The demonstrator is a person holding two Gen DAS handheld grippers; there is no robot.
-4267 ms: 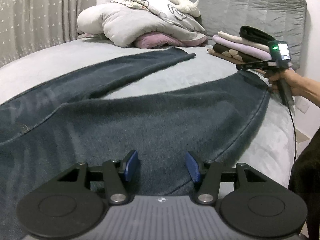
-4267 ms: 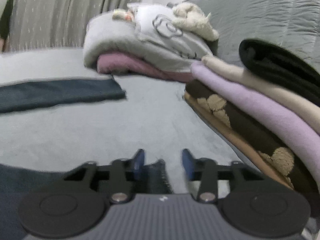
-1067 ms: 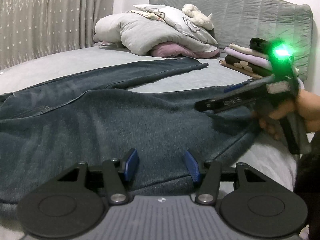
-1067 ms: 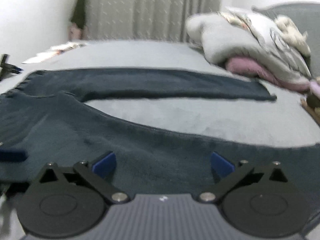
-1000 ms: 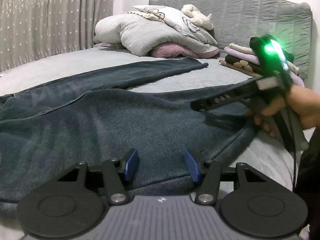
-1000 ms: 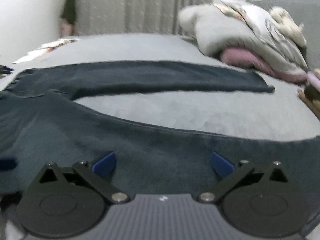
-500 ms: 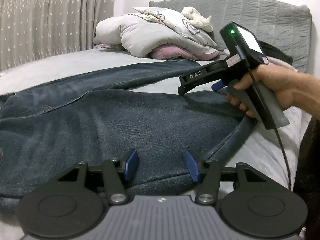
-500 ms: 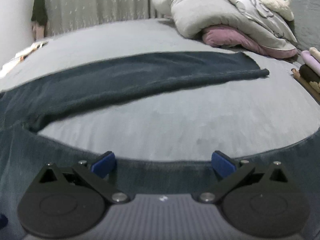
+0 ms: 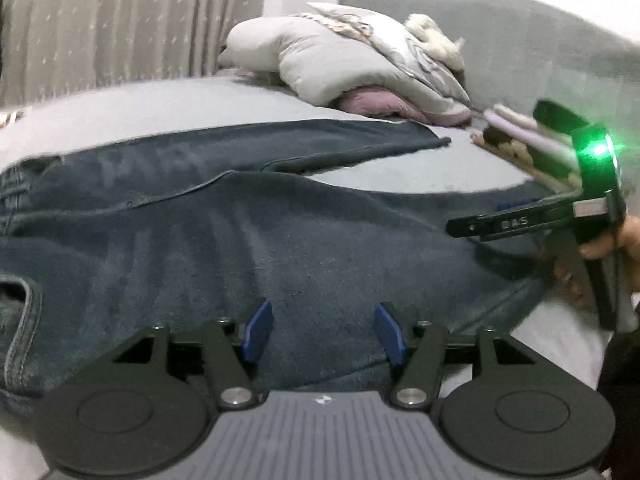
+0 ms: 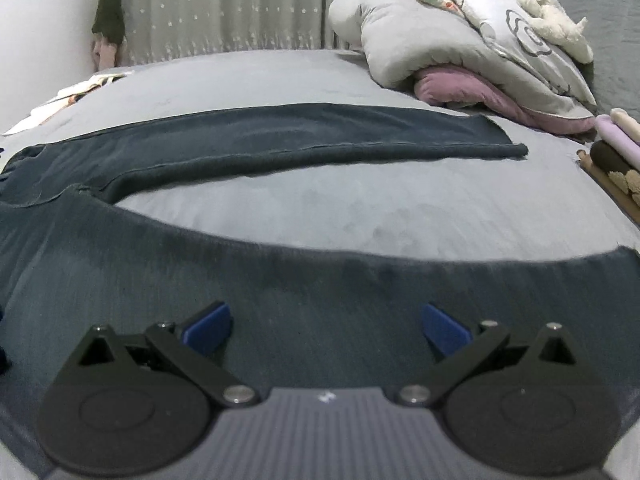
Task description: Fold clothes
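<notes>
Since the frame half a second earlier, my right gripper point(image 10: 326, 326) had dropped back from above the bare sheet to the near trouser leg, down by its hem. Dark jeans point(image 9: 280, 248) lay spread flat on the grey bed point(image 10: 360, 208), legs splayed apart in a V, far leg point(image 10: 280, 136) reaching toward the heaped pillows point(image 10: 460, 40), waistband at the left of the left wrist view. My left gripper point(image 9: 322, 330) sat low over the thigh of the near leg, jaws opening, with cloth lying under them but nothing pinched. The right gripper's jaws stood wide, likewise holding nothing. I judged the step in hand to be the first fold: bringing one leg over onto the other. That would call for both claws to close on the near leg's edge, lift together, and carry it across without dragging the seat. A stack of folded clothes point(image 10: 618, 148) waited beside the headboard.
</notes>
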